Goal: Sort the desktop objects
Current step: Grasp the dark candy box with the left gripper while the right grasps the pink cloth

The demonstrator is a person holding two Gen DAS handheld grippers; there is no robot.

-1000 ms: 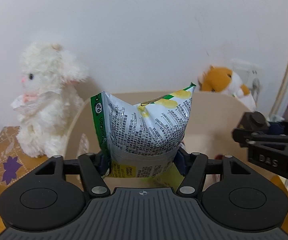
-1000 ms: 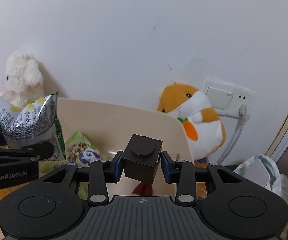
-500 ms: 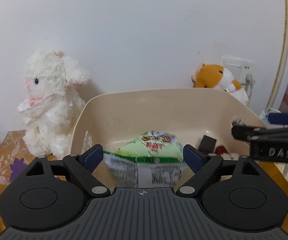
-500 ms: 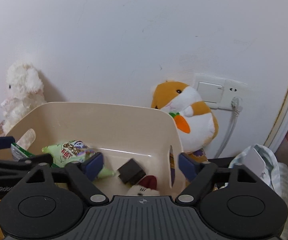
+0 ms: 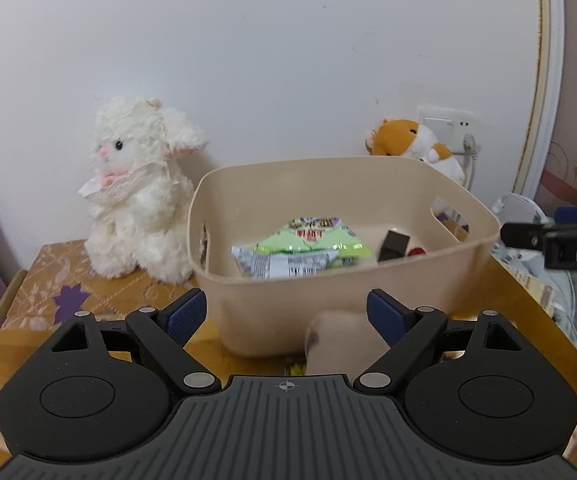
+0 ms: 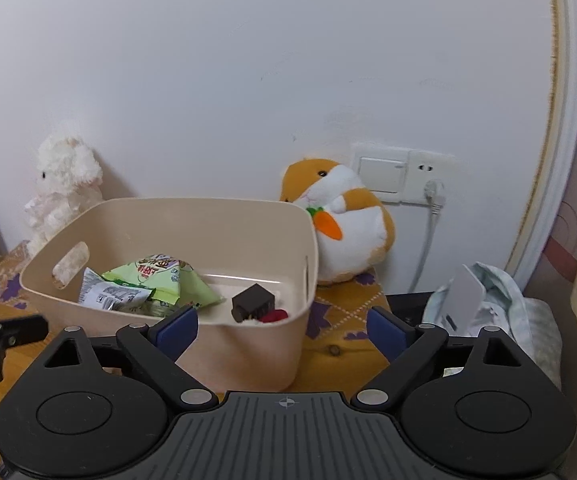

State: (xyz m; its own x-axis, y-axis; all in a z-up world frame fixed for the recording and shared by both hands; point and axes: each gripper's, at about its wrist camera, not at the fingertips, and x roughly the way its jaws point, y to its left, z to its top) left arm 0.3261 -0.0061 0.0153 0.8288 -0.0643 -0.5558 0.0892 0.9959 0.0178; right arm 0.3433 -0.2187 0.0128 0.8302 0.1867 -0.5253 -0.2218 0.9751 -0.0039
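Blue rubber pads line the inner faces of both grippers' black fingers.

Left gripper (image 5: 287, 312): jaws spread wide, released, nothing between them. Its pads (image 5: 187, 314) touch nothing. It hangs in front of the near wall of the bin (image 5: 340, 296), with a blurred pale rounded object (image 5: 340, 346) just below the gap, too smeared to identify.

Right gripper (image 6: 282, 330): jaws opening, nothing between them, no contact at either pad (image 6: 384, 330). It faces the bin's near right corner (image 6: 248, 356).

Bin: beige smooth plastic, rectangular with rounded corners, a slot handle cut in each end wall. It stands on a wooden table (image 5: 500, 304) partly covered by an ochre patterned cloth (image 5: 48, 292) with purple leaf motifs.

Bin contents:
- Silver packet (image 6: 108, 294), crinkled foil with fine print, lying flat at the left end.
- Green packet (image 6: 168, 280), glossy and puffed, resting partly on the silver packet.
- Block (image 6: 253, 302), dark, matte, cube-shaped, tilted on the floor at the right end.
- Red item (image 6: 274, 315), small, touching the block; its shape cannot be told.

Around the bin:
- Lamb (image 5: 136, 196), white fluffy plush, upright just beside the left end.
- Hamster (image 6: 340, 220), orange and white plush with a felt carrot, behind the right end, against the wall.
- Socket (image 6: 404, 174), white plate with a plugged-in grey cable.
- Crumpled pale fabric (image 6: 500, 292) lies to the right of the table.
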